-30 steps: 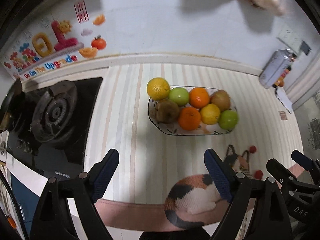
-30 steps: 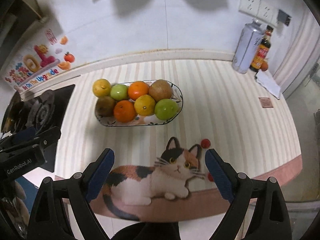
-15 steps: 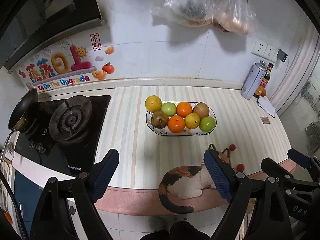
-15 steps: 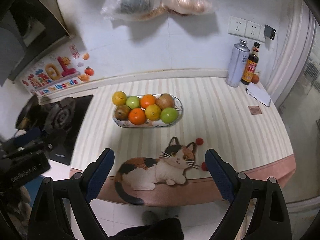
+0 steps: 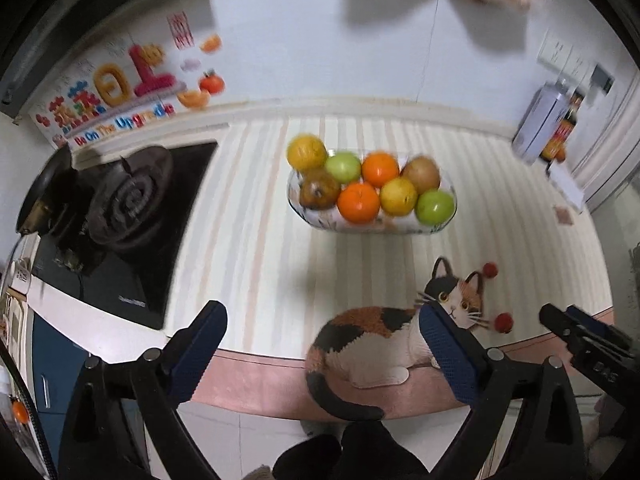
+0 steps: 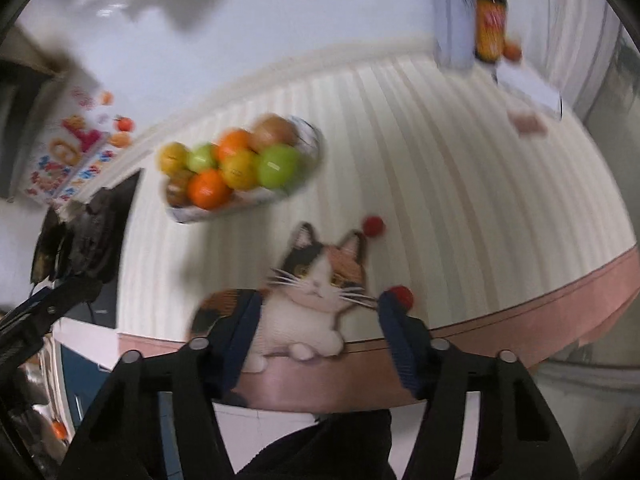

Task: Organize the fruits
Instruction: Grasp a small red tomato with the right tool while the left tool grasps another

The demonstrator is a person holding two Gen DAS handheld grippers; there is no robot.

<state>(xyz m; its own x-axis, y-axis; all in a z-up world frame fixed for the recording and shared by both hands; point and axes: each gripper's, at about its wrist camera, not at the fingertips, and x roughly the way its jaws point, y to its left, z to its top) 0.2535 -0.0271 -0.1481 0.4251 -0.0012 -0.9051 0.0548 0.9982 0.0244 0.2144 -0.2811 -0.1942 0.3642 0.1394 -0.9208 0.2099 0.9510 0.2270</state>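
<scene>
An oval patterned bowl point(image 5: 442, 227) on the striped counter holds several fruits: oranges point(image 5: 358, 202), green apples point(image 5: 435, 207), yellow citrus point(image 5: 307, 151) and brown fruits point(image 5: 421, 172). The bowl point(image 6: 308, 182) also shows in the blurred right wrist view. My left gripper point(image 5: 324, 330) is open and empty, above the counter's front edge, well short of the bowl. My right gripper point(image 6: 316, 320) is open and empty over the cat picture point(image 6: 316, 292). The right gripper's body point(image 5: 592, 348) shows at the left wrist view's right edge.
A gas stove point(image 5: 128, 204) with a pan point(image 5: 40, 196) lies left of the bowl. A spray can point(image 5: 538, 124) and a sauce bottle point(image 5: 564, 132) stand at the back right. A cat picture point(image 5: 384, 336) and small red balls point(image 5: 490, 270) mark the counter front.
Both grippers pulled back and up from the counter, then moved in again. The right gripper now tilts and points right of the bowl. All the fruit stays in the bowl.
</scene>
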